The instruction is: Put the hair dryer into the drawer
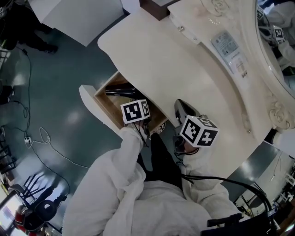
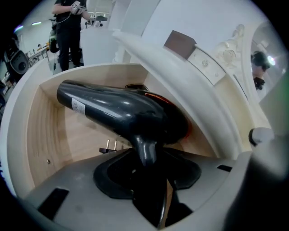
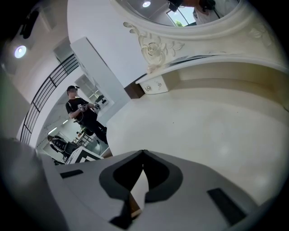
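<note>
A black hair dryer (image 1: 120,91) (image 2: 126,113) hangs in the open wooden drawer (image 1: 102,99) (image 2: 47,131) of the cream vanity table (image 1: 175,64). My left gripper (image 1: 135,112) (image 2: 146,155) points steeply down into the drawer and is shut on the dryer's handle, with the barrel lying across just above the drawer floor. The dryer's plug (image 2: 108,147) rests on the wood below it. My right gripper (image 1: 197,130) (image 3: 143,153) hovers over the tabletop's front edge to the right of the drawer, its jaw tips touching with nothing between them.
The drawer's white front (image 1: 92,108) juts out over the grey floor. An ornate mirror frame (image 1: 272,69) (image 3: 158,45) rises behind the tabletop, with a label (image 1: 228,46) and a brown block (image 1: 154,7) near it. Cables (image 1: 41,138) trail on the floor. A person (image 3: 83,115) stands further off.
</note>
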Demonstrator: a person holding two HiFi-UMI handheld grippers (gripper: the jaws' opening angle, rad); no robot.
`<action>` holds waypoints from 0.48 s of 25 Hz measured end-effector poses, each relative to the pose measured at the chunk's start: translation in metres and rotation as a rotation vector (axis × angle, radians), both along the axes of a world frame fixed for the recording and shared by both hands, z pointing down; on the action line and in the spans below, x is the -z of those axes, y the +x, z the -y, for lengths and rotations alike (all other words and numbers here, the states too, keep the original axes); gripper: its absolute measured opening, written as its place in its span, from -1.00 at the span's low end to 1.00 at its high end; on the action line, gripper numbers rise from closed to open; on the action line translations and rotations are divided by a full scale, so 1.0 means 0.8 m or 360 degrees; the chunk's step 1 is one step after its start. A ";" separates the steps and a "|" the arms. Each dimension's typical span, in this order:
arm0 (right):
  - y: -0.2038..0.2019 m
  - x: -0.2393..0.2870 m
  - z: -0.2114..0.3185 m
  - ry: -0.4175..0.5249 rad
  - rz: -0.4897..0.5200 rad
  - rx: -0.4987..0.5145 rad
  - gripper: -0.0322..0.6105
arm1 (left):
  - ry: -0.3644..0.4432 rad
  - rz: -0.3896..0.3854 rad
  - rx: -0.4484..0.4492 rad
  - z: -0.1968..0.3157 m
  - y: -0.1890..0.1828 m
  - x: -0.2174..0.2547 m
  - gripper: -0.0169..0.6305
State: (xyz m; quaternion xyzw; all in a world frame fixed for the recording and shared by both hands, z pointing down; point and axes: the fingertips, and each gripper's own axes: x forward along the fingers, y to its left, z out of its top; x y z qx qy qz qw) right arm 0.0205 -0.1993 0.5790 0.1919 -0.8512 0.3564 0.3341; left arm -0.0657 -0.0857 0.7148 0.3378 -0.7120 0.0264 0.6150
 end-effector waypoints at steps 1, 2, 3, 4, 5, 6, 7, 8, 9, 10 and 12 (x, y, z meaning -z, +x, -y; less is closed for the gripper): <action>-0.002 0.000 -0.001 -0.0002 -0.0002 0.0006 -0.71 | -0.0004 0.0014 -0.0030 -0.001 0.001 -0.001 -0.39; -0.003 -0.001 -0.002 -0.0004 -0.0003 0.0011 -0.71 | -0.0003 0.0026 -0.0050 -0.003 0.001 -0.003 -0.39; -0.004 -0.002 -0.003 -0.0008 -0.0004 0.0013 -0.71 | 0.0008 0.0032 -0.0057 -0.004 0.002 -0.004 -0.39; -0.005 -0.003 -0.003 -0.0012 -0.0006 0.0012 -0.71 | 0.0028 0.0030 -0.0051 -0.004 0.002 -0.005 -0.39; -0.005 -0.004 -0.002 -0.0017 -0.0007 0.0010 -0.71 | 0.0053 0.0020 -0.0040 -0.003 0.002 -0.006 -0.39; -0.005 -0.005 -0.002 -0.0020 -0.0009 0.0006 -0.71 | 0.0076 0.0003 -0.0032 -0.002 0.003 -0.006 -0.39; -0.005 -0.006 -0.002 -0.0022 -0.0011 0.0003 -0.71 | 0.0096 -0.0014 -0.0035 -0.001 0.003 -0.006 -0.39; -0.006 -0.006 -0.003 -0.0023 -0.0013 0.0001 -0.71 | 0.0111 -0.0025 -0.0048 0.000 0.004 -0.006 -0.39; -0.006 -0.007 -0.003 -0.0023 -0.0014 0.0001 -0.71 | 0.0124 -0.0030 -0.0067 0.002 0.004 -0.006 -0.39; -0.007 -0.007 -0.004 -0.0023 -0.0014 0.0001 -0.71 | 0.0137 -0.0028 -0.0085 0.003 0.004 -0.006 -0.39; -0.009 -0.007 -0.007 -0.0024 -0.0012 0.0004 -0.71 | 0.0174 -0.0018 -0.0102 0.006 0.004 -0.006 -0.39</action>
